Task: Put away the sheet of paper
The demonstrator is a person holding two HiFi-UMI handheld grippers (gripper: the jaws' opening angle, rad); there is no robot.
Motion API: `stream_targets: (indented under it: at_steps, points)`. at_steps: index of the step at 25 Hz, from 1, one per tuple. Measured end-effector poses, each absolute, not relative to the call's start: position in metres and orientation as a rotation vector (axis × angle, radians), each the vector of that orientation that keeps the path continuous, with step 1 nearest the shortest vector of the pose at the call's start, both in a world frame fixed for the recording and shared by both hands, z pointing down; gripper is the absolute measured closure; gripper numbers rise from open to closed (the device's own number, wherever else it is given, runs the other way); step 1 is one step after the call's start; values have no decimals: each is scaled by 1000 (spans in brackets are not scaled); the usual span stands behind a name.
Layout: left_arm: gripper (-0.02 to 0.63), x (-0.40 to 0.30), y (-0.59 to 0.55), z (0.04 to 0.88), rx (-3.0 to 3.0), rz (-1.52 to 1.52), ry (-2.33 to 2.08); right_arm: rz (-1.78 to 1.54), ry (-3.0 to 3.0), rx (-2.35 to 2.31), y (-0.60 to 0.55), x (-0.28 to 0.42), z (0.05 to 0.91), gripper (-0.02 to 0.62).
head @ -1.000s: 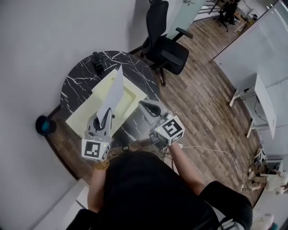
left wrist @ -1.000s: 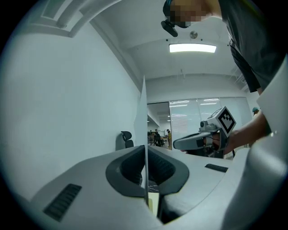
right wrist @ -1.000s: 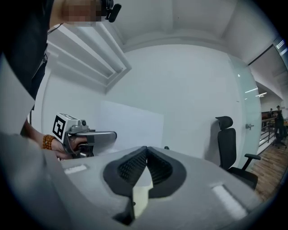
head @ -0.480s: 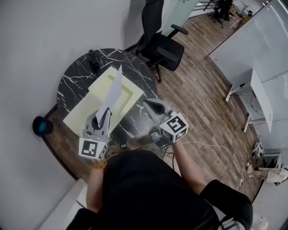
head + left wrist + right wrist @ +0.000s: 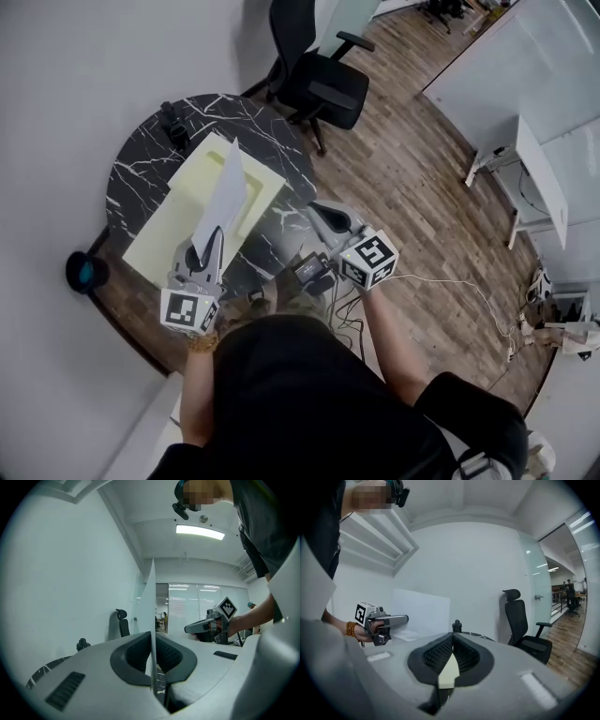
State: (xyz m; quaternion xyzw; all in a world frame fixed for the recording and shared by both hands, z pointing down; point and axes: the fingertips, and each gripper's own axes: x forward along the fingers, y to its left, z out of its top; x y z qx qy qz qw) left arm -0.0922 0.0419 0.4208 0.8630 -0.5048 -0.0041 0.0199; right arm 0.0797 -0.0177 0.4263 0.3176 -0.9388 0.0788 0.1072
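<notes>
one paper sheet [image 5: 223,192] in left tool [image 5: 210,242]

Pale yellow tray [image 5: 176,223] is filling the middle of the round desk [image 5: 141,173]; office chair [image 5: 323,89] is crowding its far edge, wall [image 5: 75,94] its left.

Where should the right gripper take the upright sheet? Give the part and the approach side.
Probably the free top edge of the sheet, coming from above with jaws astride it. The left gripper pinches its near lower edge, and it stands upright over the yellow tray, so its faces offer no grip.
</notes>
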Motion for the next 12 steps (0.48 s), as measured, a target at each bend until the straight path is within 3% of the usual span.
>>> stream_targets:
  at_steps: [12]
  points:
    - [600,-87,25,429,2682,-28,-1516,259,-2754,938,-36,90,433,597]
